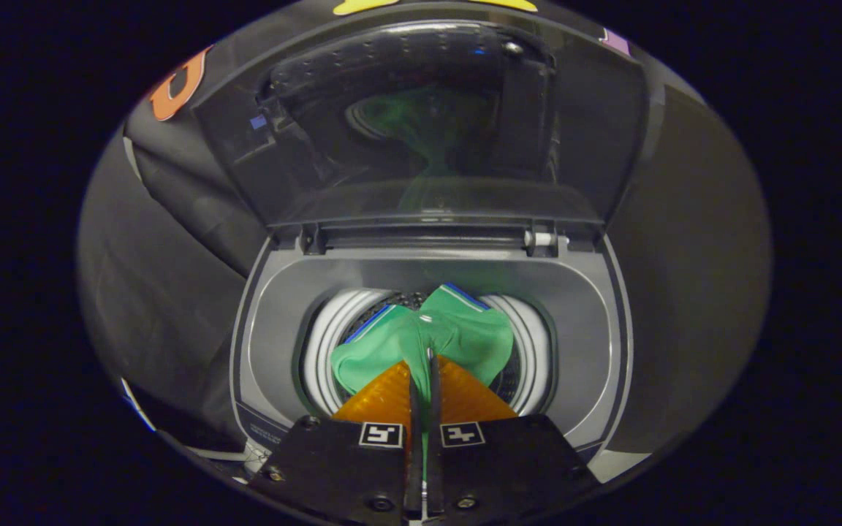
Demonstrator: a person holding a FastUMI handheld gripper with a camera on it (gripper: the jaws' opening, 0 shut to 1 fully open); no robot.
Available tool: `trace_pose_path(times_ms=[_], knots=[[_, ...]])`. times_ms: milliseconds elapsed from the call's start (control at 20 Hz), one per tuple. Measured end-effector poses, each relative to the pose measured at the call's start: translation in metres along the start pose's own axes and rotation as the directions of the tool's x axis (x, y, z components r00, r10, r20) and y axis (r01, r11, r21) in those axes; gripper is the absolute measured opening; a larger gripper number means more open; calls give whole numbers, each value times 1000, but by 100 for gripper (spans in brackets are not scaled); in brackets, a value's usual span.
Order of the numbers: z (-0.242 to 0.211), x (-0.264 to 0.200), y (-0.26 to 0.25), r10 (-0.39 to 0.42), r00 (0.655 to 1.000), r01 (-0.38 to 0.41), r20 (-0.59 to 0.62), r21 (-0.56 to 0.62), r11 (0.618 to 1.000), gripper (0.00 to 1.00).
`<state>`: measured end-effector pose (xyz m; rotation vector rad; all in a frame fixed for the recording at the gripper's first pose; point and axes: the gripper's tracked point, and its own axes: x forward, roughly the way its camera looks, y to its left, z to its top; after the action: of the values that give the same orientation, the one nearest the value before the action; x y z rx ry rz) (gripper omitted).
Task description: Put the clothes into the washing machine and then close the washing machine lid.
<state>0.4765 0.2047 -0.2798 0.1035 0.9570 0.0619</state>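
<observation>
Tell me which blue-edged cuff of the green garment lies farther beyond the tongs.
The cuff toward the lid hinge; the other cuff lies lower, nearer the tongs, which are shut on the green garment.

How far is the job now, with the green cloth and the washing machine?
Done: nothing yet. In hand: the gripper is shut on the green cloth, held above the open drum. Left: drop the cloth in, then close the lid, which stands raised behind the opening.
</observation>
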Motion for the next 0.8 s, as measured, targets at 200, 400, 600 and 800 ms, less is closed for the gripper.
trace_pose_path(times_ms=[200,400,600,800], knots=[[2,2,-3,-7,1000,7,8,3,1000,6],[3,0,-6,-3,1000,3,14,-12,1000,5],[4,-2,-8,-3,1000,4,23,-23,1000,6],[3,-2,-9,-8,999,10,37,-43,999,6]])
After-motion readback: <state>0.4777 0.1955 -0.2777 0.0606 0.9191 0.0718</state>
